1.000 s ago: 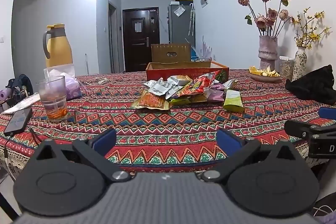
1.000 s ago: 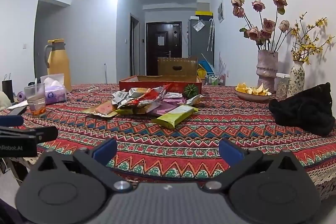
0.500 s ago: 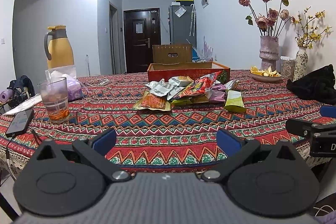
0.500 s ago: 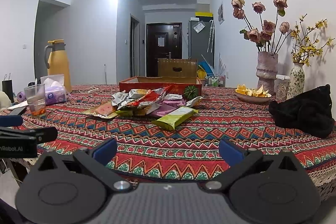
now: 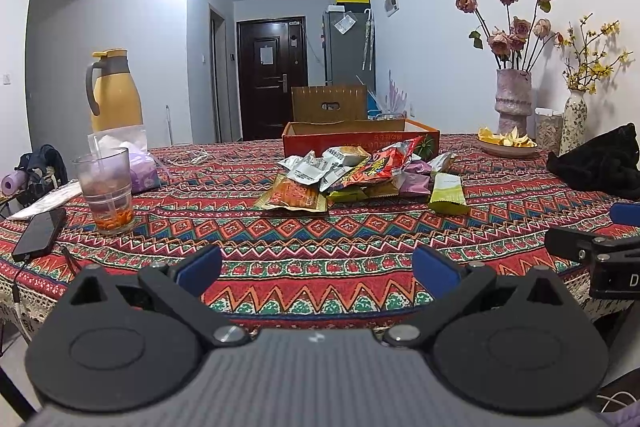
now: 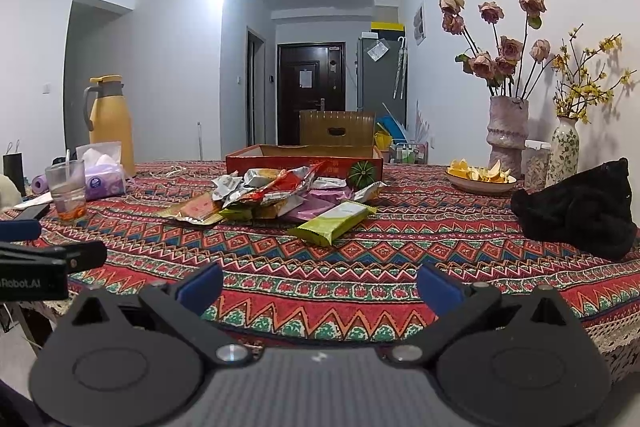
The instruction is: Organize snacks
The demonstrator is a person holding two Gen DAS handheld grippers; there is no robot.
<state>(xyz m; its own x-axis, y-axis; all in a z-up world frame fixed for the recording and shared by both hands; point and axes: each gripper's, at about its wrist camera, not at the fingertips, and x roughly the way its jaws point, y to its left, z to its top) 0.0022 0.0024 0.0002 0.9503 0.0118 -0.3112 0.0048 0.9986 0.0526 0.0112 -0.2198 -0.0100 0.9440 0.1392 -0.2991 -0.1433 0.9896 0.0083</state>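
Note:
A heap of snack packets (image 5: pixel 360 171) lies mid-table on the patterned cloth; it also shows in the right wrist view (image 6: pixel 276 195). An orange packet (image 5: pixel 296 197) lies at its near left and a green bar packet (image 5: pixel 447 193) (image 6: pixel 334 221) at its near right. A low red cardboard box (image 5: pixel 360 139) (image 6: pixel 304 161) stands open just behind the heap. My left gripper (image 5: pixel 316 273) is open and empty at the near table edge. My right gripper (image 6: pixel 320 285) is open and empty, also at the near edge, to the right of the left one.
On the left stand a glass cup (image 5: pixel 106 191), a phone (image 5: pixel 40 233), a tissue pack (image 5: pixel 136 167) and a yellow jug (image 5: pixel 114 91). On the right are a black cloth (image 6: pixel 576 211), a fruit-peel dish (image 6: pixel 480 175) and two flower vases (image 6: pixel 506 135).
Both grippers have risen slightly and edged toward the table. The snacks have not moved.

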